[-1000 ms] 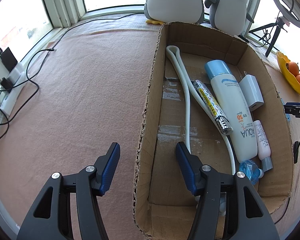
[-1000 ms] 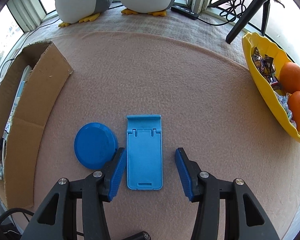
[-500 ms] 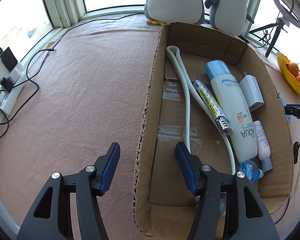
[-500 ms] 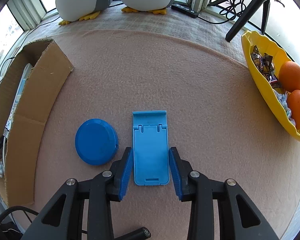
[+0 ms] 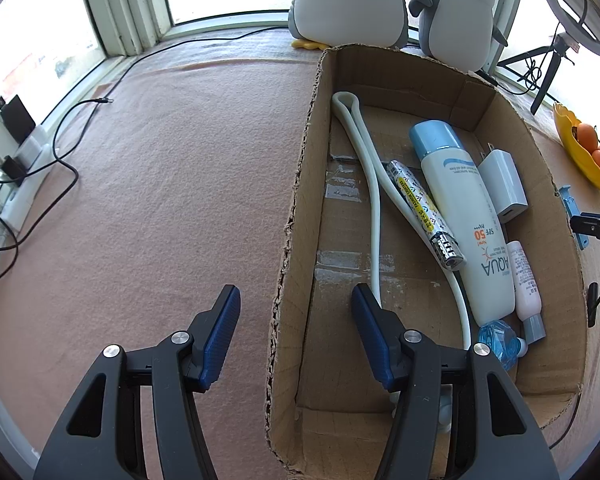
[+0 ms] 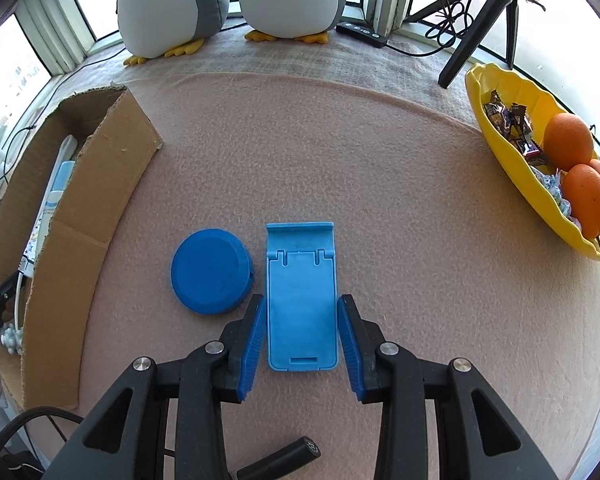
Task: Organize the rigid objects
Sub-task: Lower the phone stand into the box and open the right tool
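Two blue pieces are still lying outside the cardboard box [image 5: 428, 240] — right tongs [image 6: 301, 334] are clamping the phone stand [image 6: 301, 300], round lid [image 6: 211, 271] just left; left tongs [image 5: 294, 334] are gaping over the box wall.

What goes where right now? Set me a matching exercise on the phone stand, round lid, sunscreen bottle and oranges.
Things:
1. phone stand
2. round lid
3. sunscreen bottle
4. oranges

Places:
A. in the yellow bowl
B. inside the cardboard box
C. flat on the mat, just left of the phone stand
D. between the pads of the right gripper

Pairs: 1-D, 2-C, 3-B, 4-A
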`<state>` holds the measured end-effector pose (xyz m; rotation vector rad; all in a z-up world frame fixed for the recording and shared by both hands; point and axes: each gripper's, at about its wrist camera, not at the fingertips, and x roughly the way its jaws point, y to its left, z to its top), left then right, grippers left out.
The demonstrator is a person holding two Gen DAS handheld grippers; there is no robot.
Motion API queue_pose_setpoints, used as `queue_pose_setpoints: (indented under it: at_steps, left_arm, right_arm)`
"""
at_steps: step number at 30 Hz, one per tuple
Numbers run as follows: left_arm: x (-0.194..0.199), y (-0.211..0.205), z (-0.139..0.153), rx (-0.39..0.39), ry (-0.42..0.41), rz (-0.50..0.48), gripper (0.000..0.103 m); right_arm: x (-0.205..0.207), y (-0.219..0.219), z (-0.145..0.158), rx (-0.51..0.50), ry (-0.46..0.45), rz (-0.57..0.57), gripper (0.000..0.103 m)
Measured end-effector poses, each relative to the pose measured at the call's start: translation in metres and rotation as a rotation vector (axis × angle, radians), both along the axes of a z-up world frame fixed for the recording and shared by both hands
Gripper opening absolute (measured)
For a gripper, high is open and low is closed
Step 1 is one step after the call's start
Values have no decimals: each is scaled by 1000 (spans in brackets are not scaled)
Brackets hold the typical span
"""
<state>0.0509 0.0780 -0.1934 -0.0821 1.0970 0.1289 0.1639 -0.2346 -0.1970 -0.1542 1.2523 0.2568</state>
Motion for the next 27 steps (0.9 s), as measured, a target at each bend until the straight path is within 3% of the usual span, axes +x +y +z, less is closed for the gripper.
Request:
queue_pose_setpoints:
  at_steps: [8, 19, 27]
  left_arm:
    - [0, 0, 0, 1, 0, 0, 58]
    - [0, 0, 0, 1, 0, 0, 58]
    - [0, 0, 1, -2, 0, 2, 58]
  right_arm:
    - [-8, 8, 33, 32, -57, 18, 33]
    - [-33, 83, 86, 144, -140, 191, 33]
    - [-50, 137, 88, 196, -131, 297, 33]
